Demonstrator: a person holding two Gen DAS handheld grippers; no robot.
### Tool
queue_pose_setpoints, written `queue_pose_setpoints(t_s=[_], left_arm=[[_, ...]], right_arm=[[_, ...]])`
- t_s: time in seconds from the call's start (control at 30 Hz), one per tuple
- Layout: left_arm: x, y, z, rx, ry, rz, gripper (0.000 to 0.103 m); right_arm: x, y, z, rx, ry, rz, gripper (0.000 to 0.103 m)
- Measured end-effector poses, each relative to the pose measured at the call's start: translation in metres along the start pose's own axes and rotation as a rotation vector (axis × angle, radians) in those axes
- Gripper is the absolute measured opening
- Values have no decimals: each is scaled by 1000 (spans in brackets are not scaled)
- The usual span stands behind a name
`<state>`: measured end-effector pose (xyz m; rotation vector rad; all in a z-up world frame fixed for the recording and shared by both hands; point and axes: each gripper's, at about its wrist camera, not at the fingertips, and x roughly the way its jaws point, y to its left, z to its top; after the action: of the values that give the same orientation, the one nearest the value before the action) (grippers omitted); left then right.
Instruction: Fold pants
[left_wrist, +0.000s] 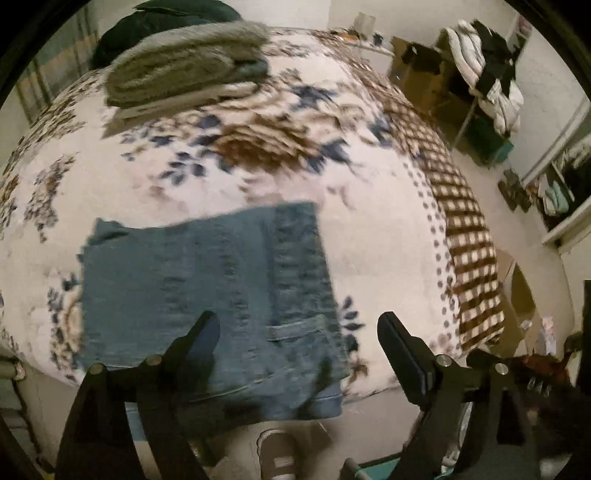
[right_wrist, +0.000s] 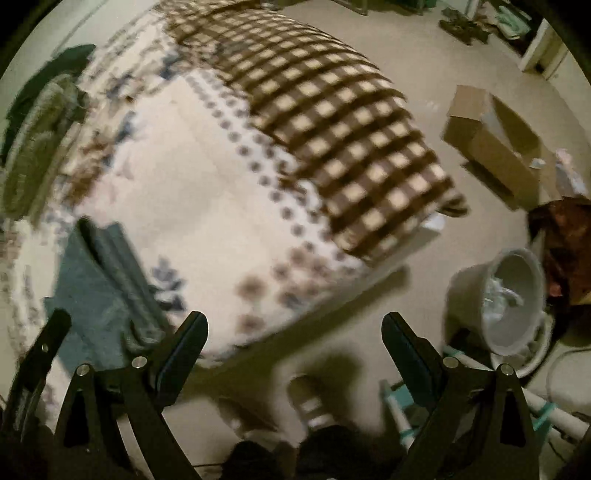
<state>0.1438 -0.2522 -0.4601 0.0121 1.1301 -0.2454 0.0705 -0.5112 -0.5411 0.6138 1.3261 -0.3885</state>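
The blue denim pants lie folded into a rough rectangle on the floral bed cover, at its near edge. My left gripper is open and empty, held just above the near end of the pants. In the right wrist view the pants show at the lower left. My right gripper is open and empty, held off the corner of the bed above the floor, to the right of the pants. The other gripper's finger shows at the left edge.
A stack of folded grey and white clothes sits at the far side of the bed, a dark garment behind it. A brown checked blanket covers the bed's right side. Cardboard boxes and a grey bin stand on the floor.
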Motion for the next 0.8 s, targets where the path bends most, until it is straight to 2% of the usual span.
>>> queue_pose_setpoints(t_s=[0.1,0.2,0.27,0.37,0.43,0.47,0.5,0.53,0.57,0.63,0.67,0.8], left_arm=[[-19,46,1,-57,-9,91,87],[-21,106,-1,-120,13,227,87],[-13,141,-4,-152,56,302,87],[-1,185,-7,-204,100,375,87],[4,202,-7,-225,116,391,87],[5,208,-6,-233,117,396,87],[6,212,-5,-238,118,398,87],[8,216,-4,-246,121,395,87],[9,217,-3,-248,121,389,87],[9,217,0,-248,119,383,87],[9,217,1,-249,119,374,87],[8,213,10,-257,121,330,87]], right_arm=[[2,25,8,-35,31,156,97],[17,72,16,-130,70,284,97],[34,114,23,-211,95,353,97],[58,159,32,-288,108,369,97],[80,185,38,-317,143,380,97],[90,196,39,-330,165,372,92],[95,201,39,-334,167,383,81],[95,205,37,-336,156,383,57],[92,211,34,-349,124,349,44],[83,219,27,-388,76,335,17],[78,221,23,-393,60,321,9],[45,215,15,-365,-3,291,9]])
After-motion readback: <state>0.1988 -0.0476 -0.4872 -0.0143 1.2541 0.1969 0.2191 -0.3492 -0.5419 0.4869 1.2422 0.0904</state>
